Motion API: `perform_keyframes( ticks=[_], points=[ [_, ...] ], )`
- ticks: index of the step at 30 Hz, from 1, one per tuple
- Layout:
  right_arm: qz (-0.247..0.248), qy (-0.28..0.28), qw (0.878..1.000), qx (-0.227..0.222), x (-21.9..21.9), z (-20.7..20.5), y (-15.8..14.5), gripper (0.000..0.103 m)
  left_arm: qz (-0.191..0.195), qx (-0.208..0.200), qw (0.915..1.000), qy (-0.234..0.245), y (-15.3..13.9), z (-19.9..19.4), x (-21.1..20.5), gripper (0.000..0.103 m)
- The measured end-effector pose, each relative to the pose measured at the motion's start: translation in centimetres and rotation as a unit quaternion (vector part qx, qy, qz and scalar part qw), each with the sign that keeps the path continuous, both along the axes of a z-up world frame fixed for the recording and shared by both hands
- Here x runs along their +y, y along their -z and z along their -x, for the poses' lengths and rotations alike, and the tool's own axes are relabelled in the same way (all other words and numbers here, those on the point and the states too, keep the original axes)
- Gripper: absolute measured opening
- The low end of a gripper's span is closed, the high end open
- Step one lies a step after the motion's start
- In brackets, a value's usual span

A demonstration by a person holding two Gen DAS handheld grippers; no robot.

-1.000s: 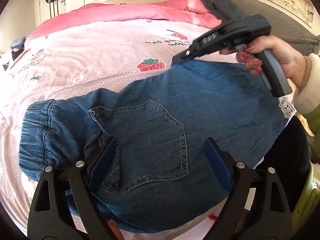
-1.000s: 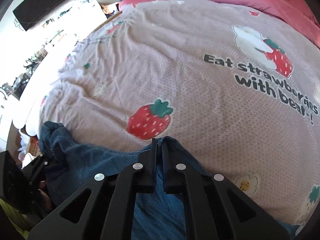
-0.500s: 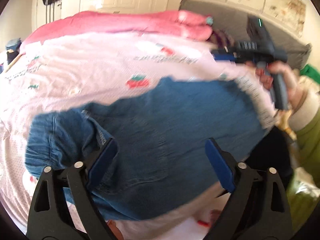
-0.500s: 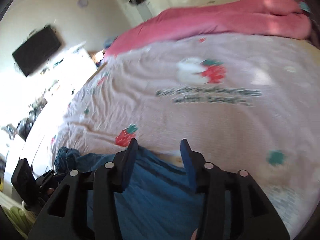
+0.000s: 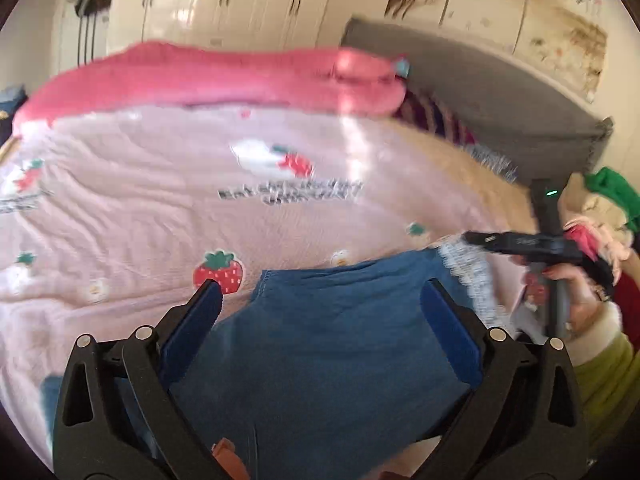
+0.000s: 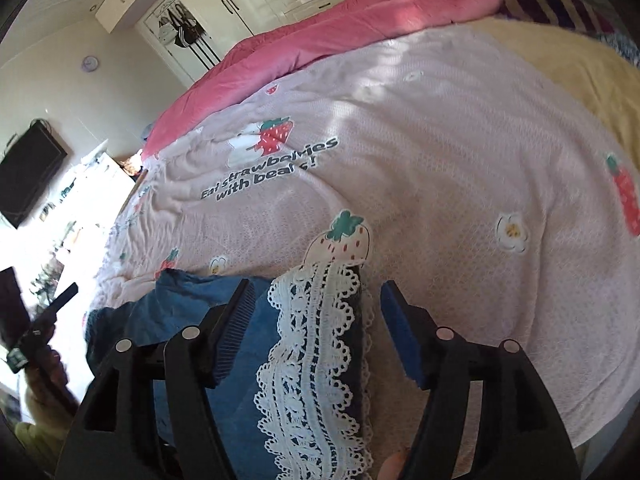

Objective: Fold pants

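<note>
Lying flat on bedspread, pants, lace hem pointing away, left gripper and right gripper both opening, empty

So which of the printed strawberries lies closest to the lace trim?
The pale strawberry with the green top, directly touching the lace trim's upper end; the redder ones sit farther away.

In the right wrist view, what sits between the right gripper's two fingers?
In the right wrist view, the white lace trim of the blue pants runs up between the fingers of the right gripper. The jaws are opening, and neither pad presses on it.
</note>
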State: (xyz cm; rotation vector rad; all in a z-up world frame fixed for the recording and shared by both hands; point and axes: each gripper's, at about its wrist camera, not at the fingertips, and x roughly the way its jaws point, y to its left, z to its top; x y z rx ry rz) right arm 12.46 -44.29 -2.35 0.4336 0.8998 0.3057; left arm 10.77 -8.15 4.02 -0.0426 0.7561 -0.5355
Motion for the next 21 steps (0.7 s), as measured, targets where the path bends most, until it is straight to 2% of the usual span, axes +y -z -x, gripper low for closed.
perform_keyframes(
  ticks=[2,4,6,7,8,10,12,21],
  points=[
    [-0.024,-0.004,1.0,0.01,-0.4,-0.5,0.6,0.064,-0.028,0.046,0.9983,-0.024,2.7,-3.6,-0.8,0.093],
    [-0.039,-0.005,0.999,0.021,-0.5,-1.2,1.2,0.064,-0.026,0.084,0.9958,-0.026,4.7,-5.7,-0.9,0.093],
    [-0.045,-0.006,0.999,0.028,-0.4,-1.7,1.7,0.057,-0.034,0.11,0.9928,-0.035,6.7,-7.2,-1.0,0.088],
    [-0.036,-0.01,0.999,0.03,-0.2,-2.0,1.9,0.038,-0.04,0.117,0.9917,-0.036,7.4,-7.5,-1.0,0.077],
    [-0.017,-0.012,0.999,0.026,0.1,-2.0,2.0,0.026,-0.04,0.129,0.9903,-0.035,8.3,-7.8,-1.0,0.071],
    [-0.005,-0.017,1.0,0.007,0.3,-1.4,1.6,0.021,-0.025,0.146,0.9886,-0.028,9.2,-8.2,-1.0,0.041],
    [0.006,-0.011,1.0,-0.014,0.0,-0.5,1.0,0.02,-0.041,0.138,0.9891,-0.029,9.7,-8.4,-1.4,0.028],
    [0.093,0.004,0.995,-0.017,1.0,-1.1,3.4,0.023,-0.056,0.113,0.9913,-0.037,10.0,-8.9,-2.0,0.027]
  ],
)
